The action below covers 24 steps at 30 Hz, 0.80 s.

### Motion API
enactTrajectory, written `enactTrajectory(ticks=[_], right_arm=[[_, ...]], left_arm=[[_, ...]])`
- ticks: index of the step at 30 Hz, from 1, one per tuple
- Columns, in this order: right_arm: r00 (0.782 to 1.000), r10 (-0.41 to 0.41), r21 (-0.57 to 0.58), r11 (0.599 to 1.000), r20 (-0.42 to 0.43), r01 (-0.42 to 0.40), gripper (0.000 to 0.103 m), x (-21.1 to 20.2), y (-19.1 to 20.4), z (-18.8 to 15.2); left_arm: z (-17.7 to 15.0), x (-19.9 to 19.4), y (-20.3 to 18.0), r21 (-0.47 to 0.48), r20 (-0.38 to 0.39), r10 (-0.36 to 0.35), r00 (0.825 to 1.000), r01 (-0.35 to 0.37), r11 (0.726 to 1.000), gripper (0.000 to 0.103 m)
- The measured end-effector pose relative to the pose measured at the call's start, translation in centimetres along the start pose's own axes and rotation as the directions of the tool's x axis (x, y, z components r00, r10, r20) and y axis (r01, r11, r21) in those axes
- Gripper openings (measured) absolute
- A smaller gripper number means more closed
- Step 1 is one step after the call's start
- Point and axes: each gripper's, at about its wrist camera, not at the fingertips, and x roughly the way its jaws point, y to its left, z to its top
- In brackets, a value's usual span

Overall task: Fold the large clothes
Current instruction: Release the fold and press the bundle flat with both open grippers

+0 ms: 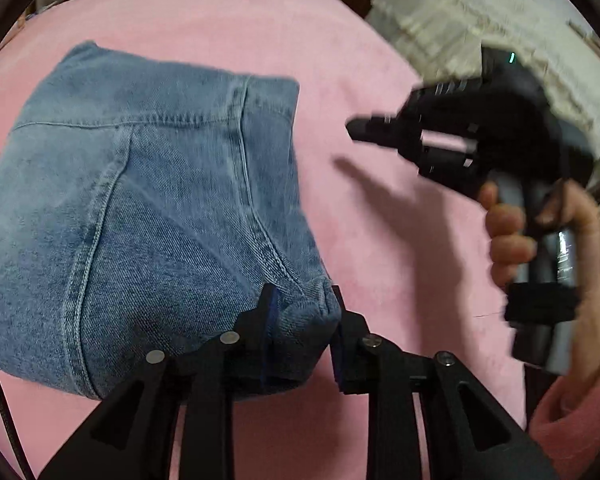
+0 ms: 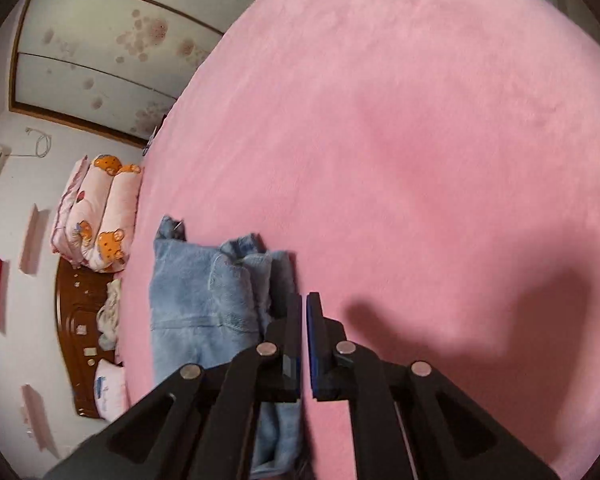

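Observation:
Folded blue jeans [image 1: 160,200] lie in a compact bundle on the pink blanket [image 1: 360,60]. My left gripper [image 1: 303,304] is shut on the bundle's near right corner, with bunched denim filling the gap between its fingers. My right gripper [image 1: 352,130] hovers to the right of the jeans, clear of them, held by a person's hand [image 1: 508,240]. In the right wrist view the right gripper [image 2: 305,300] is shut with nothing between its pads. There the jeans [image 2: 196,292] lie just left of its fingers on the blanket [image 2: 420,160].
The pink blanket covers a wide bed. Pink patterned pillows [image 2: 100,216] and a brown wooden headboard [image 2: 76,340] sit at the left end. A white lace cloth [image 1: 460,20] lies beyond the bed's far right edge. Flowered sliding doors [image 2: 100,40] stand behind.

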Motion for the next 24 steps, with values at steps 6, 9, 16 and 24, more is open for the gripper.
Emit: enactTrajectory(ticks=[6,9,16,24], right_arm=[[0.989,0.018,-0.033,0.999,-0.149,-0.024,0.029,2.0,1.2,-2.6],[0.977,-0.004,-0.080,0.997,-0.212,-0.013,0.035,2.6,2.7,-4.2],[0.935,-0.136,-0.176,0.981,-0.328,0.081,0.048,3.8,4.5,-8.6],[0.921,-0.259,-0.225,0.954,-0.291,0.197,0.048,3.6,5.1,-12.5]], left_arm=[[1.2,-1.3,-2.1,0.056,-0.059,0.058,0.997,-0.054,0.997,0.071],[1.4,-2.4,-1.9,0.067,-0.114,0.105,0.988,-0.098,0.993,0.071],[1.5,-4.8,1.5,0.035,-0.179,0.265,0.947,-0.263,0.964,0.072],[1.8,-6.9,8.9,-0.070,-0.171,0.407,0.897,-0.423,0.903,0.072]])
